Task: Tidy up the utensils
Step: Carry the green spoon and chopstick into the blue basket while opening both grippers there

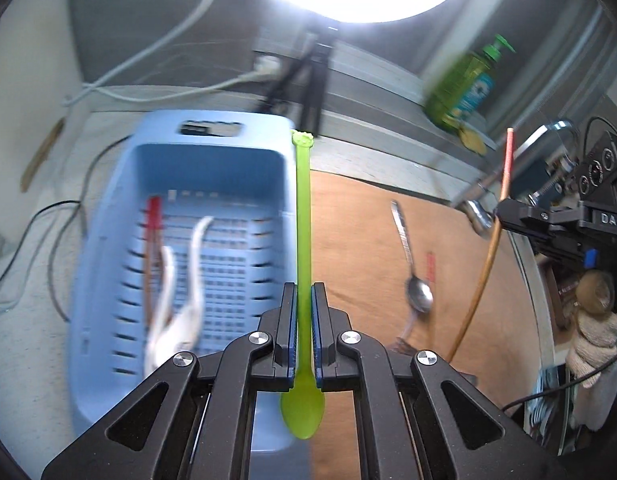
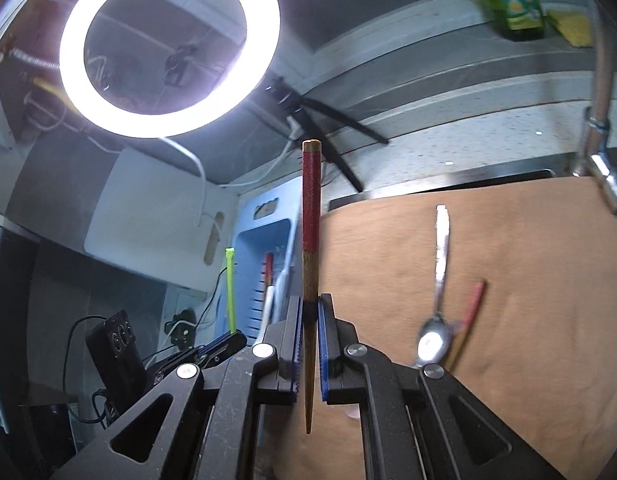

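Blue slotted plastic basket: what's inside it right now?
Blue slotted plastic basket holds a red-topped wooden chopstick and two white plastic utensils, blurred. Its near end is hidden behind the left claw.

A basket (image 1: 180,216) is set on the bench (image 1: 12,280), left of a board (image 1: 360,240). Several utensils are laid in the basket (their kinds blurred). On the board, a metal spoon (image 1: 412,268) is laid, a stick (image 2: 470,304) just beside it. A bottle (image 1: 464,84) is stood on the ledge behind.
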